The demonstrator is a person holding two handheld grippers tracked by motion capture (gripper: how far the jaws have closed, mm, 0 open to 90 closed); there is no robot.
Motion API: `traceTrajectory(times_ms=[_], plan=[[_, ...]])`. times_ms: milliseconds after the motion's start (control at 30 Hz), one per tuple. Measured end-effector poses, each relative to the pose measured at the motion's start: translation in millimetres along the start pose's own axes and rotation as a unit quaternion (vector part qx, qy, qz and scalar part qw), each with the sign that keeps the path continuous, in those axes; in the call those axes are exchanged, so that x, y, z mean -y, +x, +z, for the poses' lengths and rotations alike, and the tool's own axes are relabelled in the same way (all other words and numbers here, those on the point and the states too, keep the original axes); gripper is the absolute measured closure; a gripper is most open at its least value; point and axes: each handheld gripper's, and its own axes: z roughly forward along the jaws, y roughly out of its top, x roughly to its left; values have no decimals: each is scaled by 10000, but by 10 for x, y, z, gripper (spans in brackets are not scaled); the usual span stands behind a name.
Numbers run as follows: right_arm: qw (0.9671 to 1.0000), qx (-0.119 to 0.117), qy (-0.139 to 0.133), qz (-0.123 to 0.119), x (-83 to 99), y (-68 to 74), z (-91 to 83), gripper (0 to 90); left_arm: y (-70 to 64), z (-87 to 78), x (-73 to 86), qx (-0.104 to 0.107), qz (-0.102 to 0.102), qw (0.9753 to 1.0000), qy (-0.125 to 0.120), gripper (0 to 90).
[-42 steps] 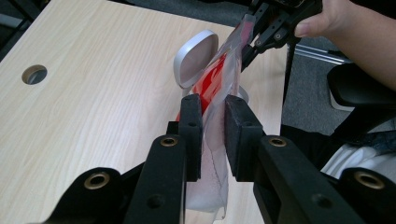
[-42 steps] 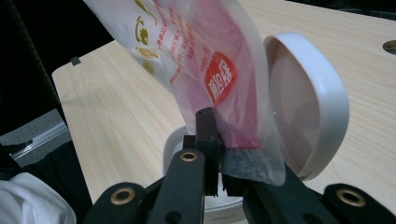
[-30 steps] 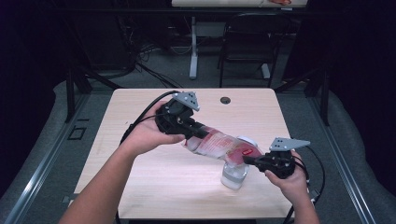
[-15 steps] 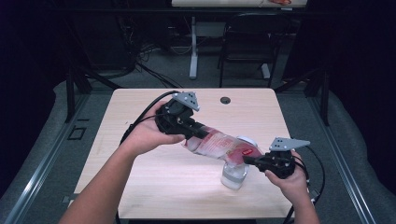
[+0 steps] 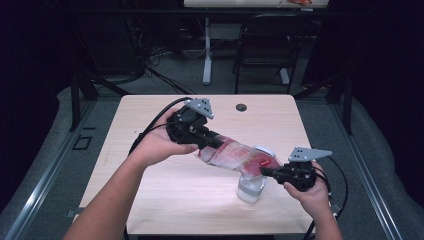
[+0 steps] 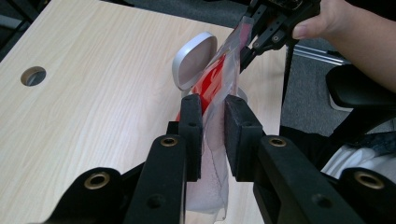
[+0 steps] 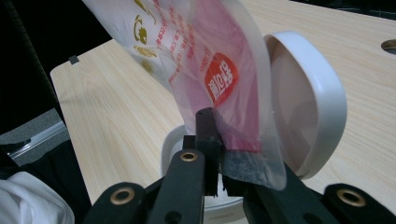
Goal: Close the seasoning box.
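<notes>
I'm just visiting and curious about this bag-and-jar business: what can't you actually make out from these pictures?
- What is inside the jar: in the high view the bag covers its mouth; in the right gripper view the bag and jaws do.
- The bag's print: too blurred to read in the right gripper view.
- The bag's lower end: cut off by the bottom edge in the left gripper view.

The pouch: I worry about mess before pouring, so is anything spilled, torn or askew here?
No spill or tear shows. The pouch hangs slanted between the left tongs and right tongs, its lower end over the open container. The flip lid stands up beside the pouch. The table looks clean.
</notes>
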Motion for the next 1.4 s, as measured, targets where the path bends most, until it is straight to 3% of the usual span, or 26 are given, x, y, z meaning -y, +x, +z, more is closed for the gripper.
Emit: traceTrajectory(times_ms=[1400], plan=[[10000, -36, 22, 8, 13, -13, -1, 891, 25, 12, -14, -12, 1, 10000, -81, 767]])
